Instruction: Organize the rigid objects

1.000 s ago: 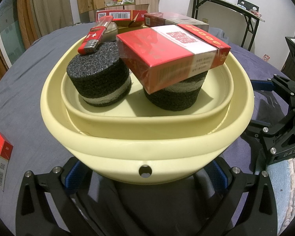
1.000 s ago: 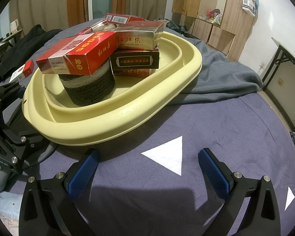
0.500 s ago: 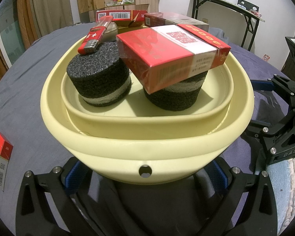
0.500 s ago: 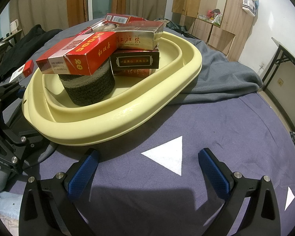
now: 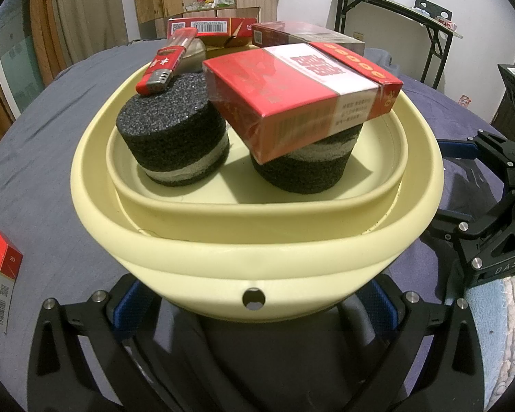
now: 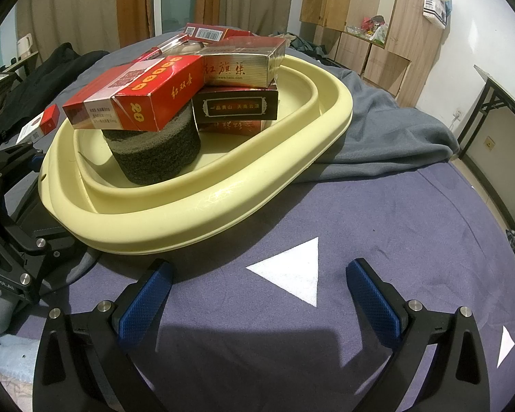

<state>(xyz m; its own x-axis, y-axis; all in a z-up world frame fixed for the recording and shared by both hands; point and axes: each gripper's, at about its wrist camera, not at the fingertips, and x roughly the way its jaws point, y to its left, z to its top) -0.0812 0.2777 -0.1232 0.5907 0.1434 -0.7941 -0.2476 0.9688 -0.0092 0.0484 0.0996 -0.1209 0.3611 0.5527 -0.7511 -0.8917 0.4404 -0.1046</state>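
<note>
Nothing moved since earlier frames. Left gripper (image 5: 254,304) and right gripper (image 6: 259,295) both spread wide, holding nothing. Yellow basin (image 5: 257,261) dead ahead of left, touching its pads; tilted red pack (image 5: 302,99) on foam block (image 5: 309,168) could slide off if bumped.

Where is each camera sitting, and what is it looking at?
Left wrist: sits on the left gripper, low against the yellow basin's near end, looking along it; its own fingers show, and the right gripper at the right edge.
Right wrist: sits on the open right gripper above the purple cloth, facing the basin's side; the left gripper shows at the left edge.
Shared: basin, red box on a black foam cylinder.
</note>
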